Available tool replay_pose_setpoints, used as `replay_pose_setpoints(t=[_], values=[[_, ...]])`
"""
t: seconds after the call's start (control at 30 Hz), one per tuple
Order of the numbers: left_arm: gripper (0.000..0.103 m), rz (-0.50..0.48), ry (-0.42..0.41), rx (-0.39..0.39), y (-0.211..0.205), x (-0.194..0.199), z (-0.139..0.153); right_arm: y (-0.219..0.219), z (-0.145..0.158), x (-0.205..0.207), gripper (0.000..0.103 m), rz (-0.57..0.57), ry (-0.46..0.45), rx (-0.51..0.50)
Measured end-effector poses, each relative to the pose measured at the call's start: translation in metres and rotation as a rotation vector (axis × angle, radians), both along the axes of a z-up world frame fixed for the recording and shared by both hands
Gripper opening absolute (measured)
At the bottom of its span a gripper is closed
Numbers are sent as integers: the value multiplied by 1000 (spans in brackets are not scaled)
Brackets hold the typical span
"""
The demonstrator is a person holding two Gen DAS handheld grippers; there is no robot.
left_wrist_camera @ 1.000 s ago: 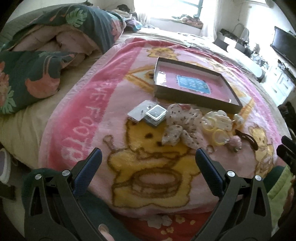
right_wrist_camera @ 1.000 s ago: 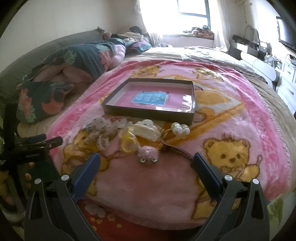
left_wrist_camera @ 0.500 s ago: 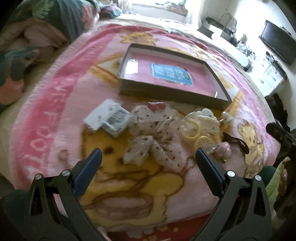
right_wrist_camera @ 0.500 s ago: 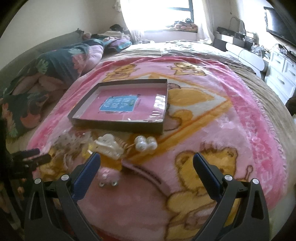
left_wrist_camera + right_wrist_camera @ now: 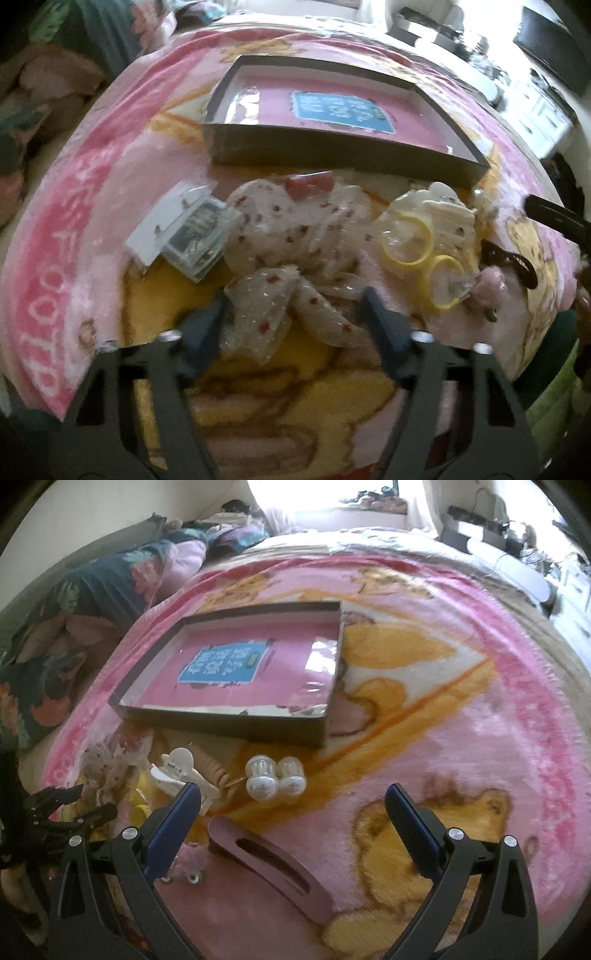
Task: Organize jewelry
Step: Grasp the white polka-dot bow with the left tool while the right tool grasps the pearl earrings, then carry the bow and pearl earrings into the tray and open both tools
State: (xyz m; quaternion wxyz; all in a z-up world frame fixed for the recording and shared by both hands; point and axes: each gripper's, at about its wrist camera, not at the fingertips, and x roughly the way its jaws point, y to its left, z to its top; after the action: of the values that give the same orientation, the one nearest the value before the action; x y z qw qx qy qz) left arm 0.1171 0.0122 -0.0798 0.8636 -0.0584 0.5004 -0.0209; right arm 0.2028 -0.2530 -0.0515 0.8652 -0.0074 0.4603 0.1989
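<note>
Jaws of the left gripper (image 5: 293,317) half closed, just narrowing around the tails of the spotted fabric bow (image 5: 291,251); pads flanking the cloth, contact not clear through the blur. Jaws of the right gripper (image 5: 293,814) wide, nothing gripped, the mauve hair clip (image 5: 273,864) lying between them on the blanket (image 5: 480,746). Probably each tool lined up over its own piece so both can be lifted into the box.

Both pitched steeply downward, close above the bedding.

Just beyond the bow: a clear case on a white card (image 5: 184,230) to its left, two yellow rings (image 5: 424,258) and a white claw clip (image 5: 439,210) to its right. Beyond the mauve clip: two pearly round clips (image 5: 275,781), touching each other.

Farther still: the shallow dark box (image 5: 229,722) with pink floor and blue label, nothing inside it yet, presumably the destination. Task judged barely begun.
</note>
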Motion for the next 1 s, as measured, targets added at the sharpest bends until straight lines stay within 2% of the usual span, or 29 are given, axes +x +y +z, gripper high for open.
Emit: replay_pose_setpoints(t=[0.07,0.13,0.23,0.37,0.43,0.5,0.7,1.0], values=[[32,-27,-5,-2,-4,0,0,4,-7,3,96,10,14,1],[26,-54,-14,-6,-7,-2,0,7,-12,7,80,20,34,6],[17,-75,-24,-21,-9,-5,2,8,-20,13,75,24,66,36],[13,-75,-42,-37,-6,-10,8,6,-27,20,63,22,102,75],[12,-68,-55,-49,-3,-14,13,5,-31,23,50,25,137,116],[12,-59,-71,-54,1,-17,19,2,-35,24,43,30,161,159],[12,-39,-108,-61,8,-24,36,-8,-22,13,42,1,99,150],[12,-19,-163,-43,16,-14,62,-33,31,-27,42,-34,-105,63]])
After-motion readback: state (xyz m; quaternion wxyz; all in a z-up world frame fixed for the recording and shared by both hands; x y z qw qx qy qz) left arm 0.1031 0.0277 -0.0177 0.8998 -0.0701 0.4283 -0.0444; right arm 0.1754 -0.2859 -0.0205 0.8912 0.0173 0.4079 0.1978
